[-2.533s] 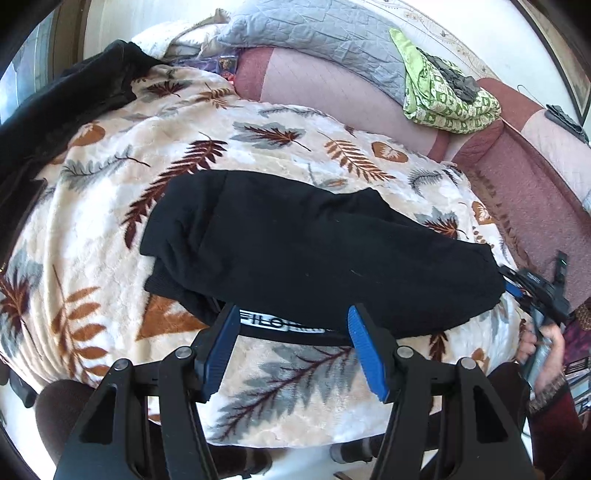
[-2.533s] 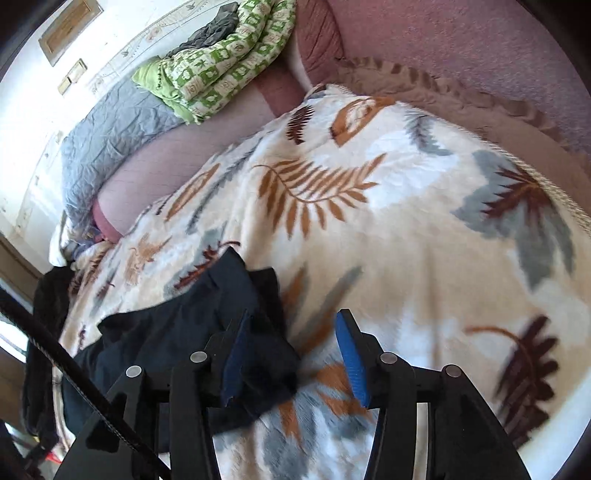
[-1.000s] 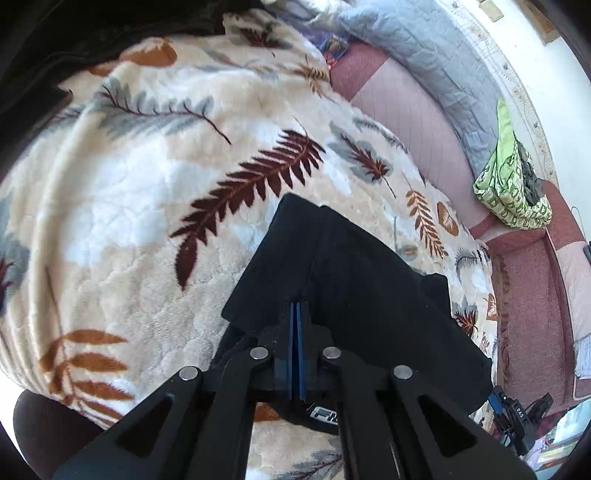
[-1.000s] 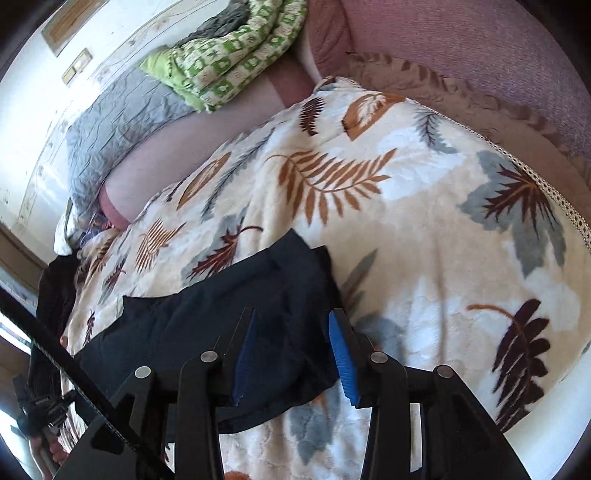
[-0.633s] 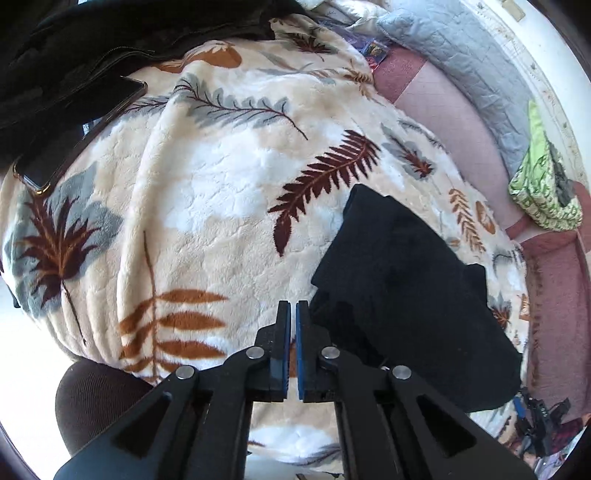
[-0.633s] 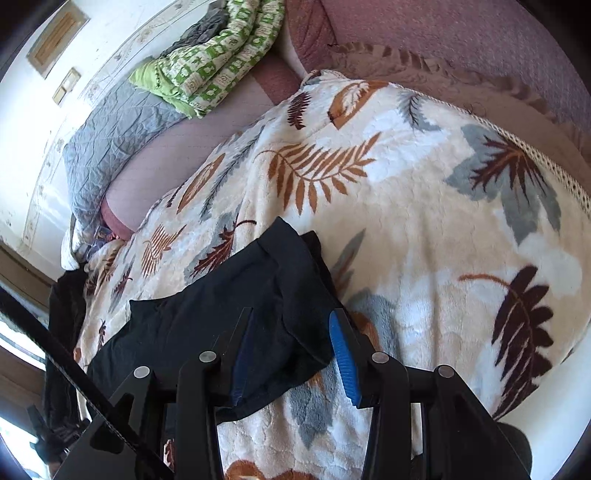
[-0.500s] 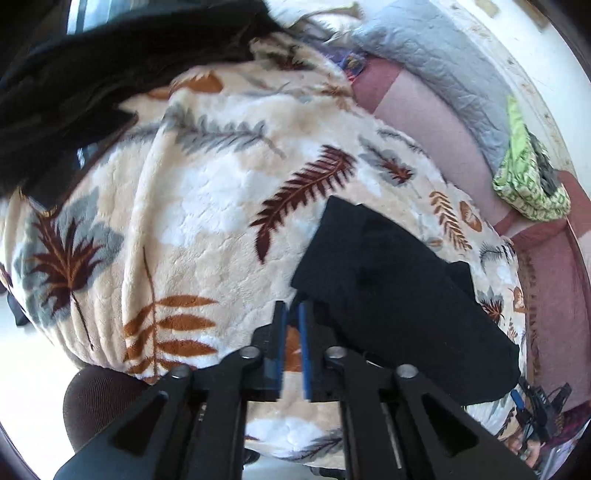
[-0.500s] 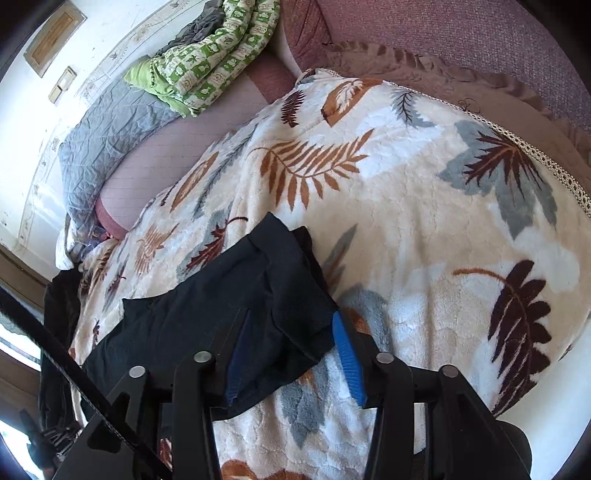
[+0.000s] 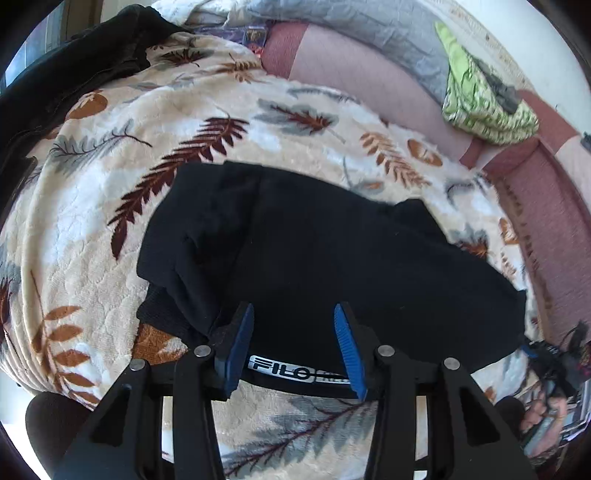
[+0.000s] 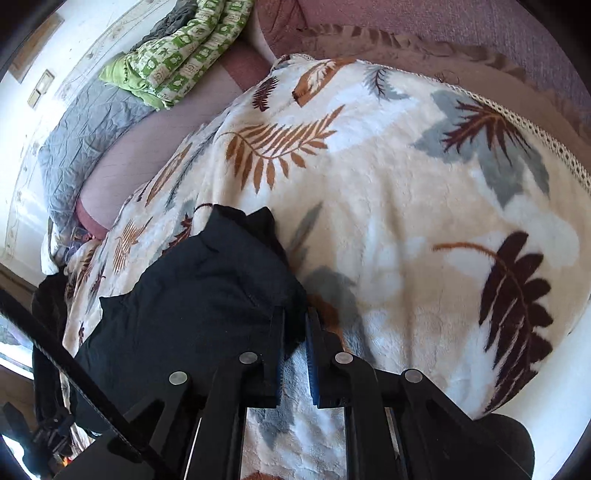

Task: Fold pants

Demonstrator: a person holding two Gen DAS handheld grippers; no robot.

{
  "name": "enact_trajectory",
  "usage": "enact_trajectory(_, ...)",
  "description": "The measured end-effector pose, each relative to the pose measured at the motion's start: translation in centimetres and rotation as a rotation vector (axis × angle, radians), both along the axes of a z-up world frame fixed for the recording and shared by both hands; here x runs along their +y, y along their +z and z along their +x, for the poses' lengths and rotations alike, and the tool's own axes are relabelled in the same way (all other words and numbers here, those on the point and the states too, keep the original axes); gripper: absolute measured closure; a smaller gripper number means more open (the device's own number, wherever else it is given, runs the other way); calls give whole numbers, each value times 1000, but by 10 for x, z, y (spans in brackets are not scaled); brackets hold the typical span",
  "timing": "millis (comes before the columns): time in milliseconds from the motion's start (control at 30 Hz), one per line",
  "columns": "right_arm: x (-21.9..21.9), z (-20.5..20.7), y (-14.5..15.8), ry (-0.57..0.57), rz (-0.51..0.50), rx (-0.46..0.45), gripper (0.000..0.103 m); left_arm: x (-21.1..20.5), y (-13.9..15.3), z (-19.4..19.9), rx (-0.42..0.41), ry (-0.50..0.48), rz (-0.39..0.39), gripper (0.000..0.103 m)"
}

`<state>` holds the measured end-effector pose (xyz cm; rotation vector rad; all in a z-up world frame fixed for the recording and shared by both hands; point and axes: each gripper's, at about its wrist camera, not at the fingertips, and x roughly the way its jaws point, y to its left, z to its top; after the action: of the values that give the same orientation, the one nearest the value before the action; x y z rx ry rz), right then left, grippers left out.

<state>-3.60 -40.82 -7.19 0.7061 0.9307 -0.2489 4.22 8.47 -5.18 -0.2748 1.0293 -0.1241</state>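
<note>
The right hand-held gripper has its jaws nearly together, having just closed, with a pinch of black fabric at the corner of the pants between the blue pads. The left hand-held gripper has just been opening and stands partly open; its blue pads straddle the near edge of the pants without pressing on it, right above the white-lettered waistband, so it holds nothing.

The pants lie on a leaf-patterned fleece blanket spread over a bed, close to the bed's near edge and roughly midway along it. They already sit as a long, doubled-up black bundle, one leg apparently laid over the other, with some loose layers bunched at the end toward the left hand-held gripper. By my reading the lengthwise fold is done and the crosswise folds remain: the bundle is still long and uneven, and its edges do not line up.

The far end of the pants reaches toward the bed's right side, where the right hand-held gripper pinches it. Beyond the blanket, a black jacket lies at the bed's far left corner, and a green patterned quilt with a grey one rests along the far edge.
</note>
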Motion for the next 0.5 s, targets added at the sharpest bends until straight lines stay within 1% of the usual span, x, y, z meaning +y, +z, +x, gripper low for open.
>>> enact_trajectory(33, 1, 0, 2, 6, -12, 5, 90, -1, -2, 0, -3, -3, 16, 59)
enact_trajectory(67, 3, 1, 7, 7, -33, 19, 82, -2, -4, 0, -9, -9, 30, 58)
enact_trajectory(100, 4, -1, 13, -2, -55, 25, 79, -3, -5, -1, -17, -17, 38, 57)
enact_trajectory(167, 12, -7, 37, -17, -139, -9, 79, -4, -5, -3, -33, -29, 37, 51)
enact_trajectory(200, 20, -8, 53, -5, -196, -41, 77, -5, -7, -4, -41, -32, 37, 50)
enact_trajectory(233, 26, -7, 63, 11, -225, -62, 76, -6, -8, -4, -47, -32, 41, 48)
enact_trajectory(267, 36, -2, 75, 44, -255, -89, 73, -8, -10, -5, -60, -32, 54, 47)
enact_trajectory(300, 46, 5, 83, 91, -267, -111, 68, -11, -11, -8, -73, -33, 65, 46)
enact_trajectory(333, 56, 15, 89, 147, -263, -130, 66, -14, -12, -10, -89, -36, 79, 43)
enact_trajectory(367, 70, 27, 92, 211, -250, -146, 64, -17, -13, -13, -109, -42, 100, 41)
enact_trajectory(433, 99, 53, 94, 332, -228, -152, 63, -23, -15, -16, -133, -53, 132, 38)
enact_trajectory(500, 137, 86, 91, 473, -218, -161, 61, -29, -17, -19, -154, -68, 174, 36)
